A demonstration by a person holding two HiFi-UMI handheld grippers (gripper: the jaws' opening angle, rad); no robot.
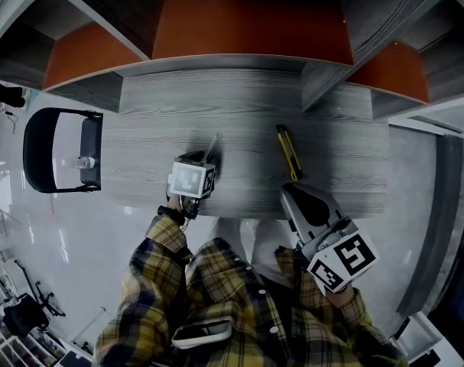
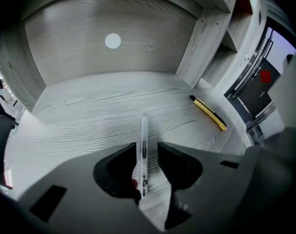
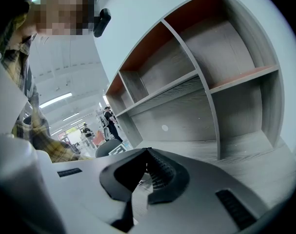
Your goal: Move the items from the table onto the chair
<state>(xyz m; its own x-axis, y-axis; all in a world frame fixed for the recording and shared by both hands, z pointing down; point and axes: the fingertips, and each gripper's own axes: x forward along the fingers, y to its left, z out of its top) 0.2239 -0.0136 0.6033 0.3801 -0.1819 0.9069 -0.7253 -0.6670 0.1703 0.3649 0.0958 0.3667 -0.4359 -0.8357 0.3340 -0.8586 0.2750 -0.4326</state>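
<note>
A clear pen (image 2: 144,140) lies on the grey wooden table (image 2: 84,116), pointing away from me. My left gripper (image 2: 147,147) points steeply down over it, open, with one jaw on each side of the pen and neither pad touching it. In the head view that gripper (image 1: 197,167) covers the pen's near end, and the pen tip (image 1: 213,145) sticks out beyond it. A yellow utility knife (image 1: 290,153) lies to the right, also seen as the knife (image 2: 208,112). My right gripper (image 1: 293,197) hovers at the table's near edge, shut and empty; its jaws meet (image 3: 147,151).
A black chair (image 1: 40,151) stands off the table's left end with a small bottle (image 1: 85,162) on it. Grey and orange shelf compartments (image 1: 247,21) rise behind the table. People stand far off in the right gripper view.
</note>
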